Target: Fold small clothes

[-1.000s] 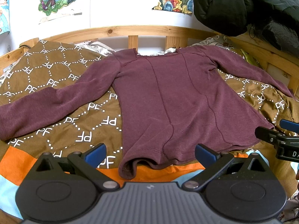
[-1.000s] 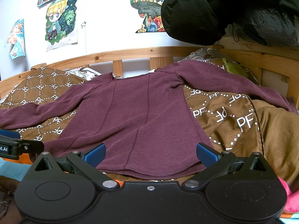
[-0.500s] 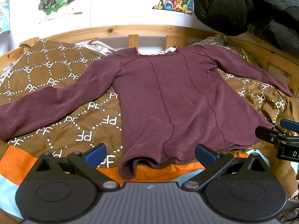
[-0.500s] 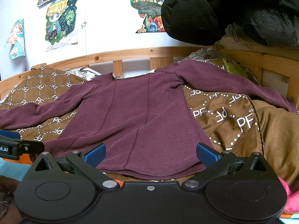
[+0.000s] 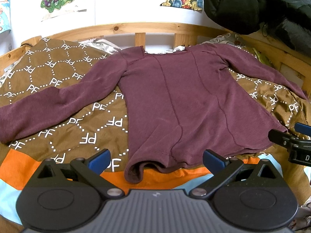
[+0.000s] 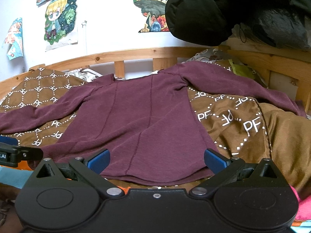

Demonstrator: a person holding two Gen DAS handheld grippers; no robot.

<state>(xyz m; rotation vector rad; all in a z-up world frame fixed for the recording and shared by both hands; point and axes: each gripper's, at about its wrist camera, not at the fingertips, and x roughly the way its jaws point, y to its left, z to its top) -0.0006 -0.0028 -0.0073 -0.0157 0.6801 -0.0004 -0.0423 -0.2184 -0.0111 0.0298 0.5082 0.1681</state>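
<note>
A maroon long-sleeved top (image 5: 175, 101) lies spread flat on the bed, on a brown quilt (image 5: 58, 89) printed with white "PF" marks, its neckline toward the wooden headboard rail (image 5: 136, 27) and its hem toward the near edge of the bed, with both sleeves stretched outward toward the left and right edges. The left gripper (image 5: 155, 158) hangs just above the near edge with its jaws spread wide apart and holding nothing; the left corner of the hem, slightly rumpled and gaping open, sits between the two blue fingertips (image 5: 99, 158) but short of them, over an orange band of the bedding (image 5: 17, 167). The right gripper (image 6: 155, 159) is likewise wide open and empty; the right part of the hem lies between and just beyond its blue fingertips (image 6: 214, 160), not touched as far as can be seen. In the left view the right gripper shows at the right edge, beside the hem's right corner; in the right view the left gripper shows at the left edge. A black padded jacket (image 6: 233, 9) hangs above the bed's far right corner, and cartoon posters (image 6: 60, 19) are stuck to the white wall
</note>
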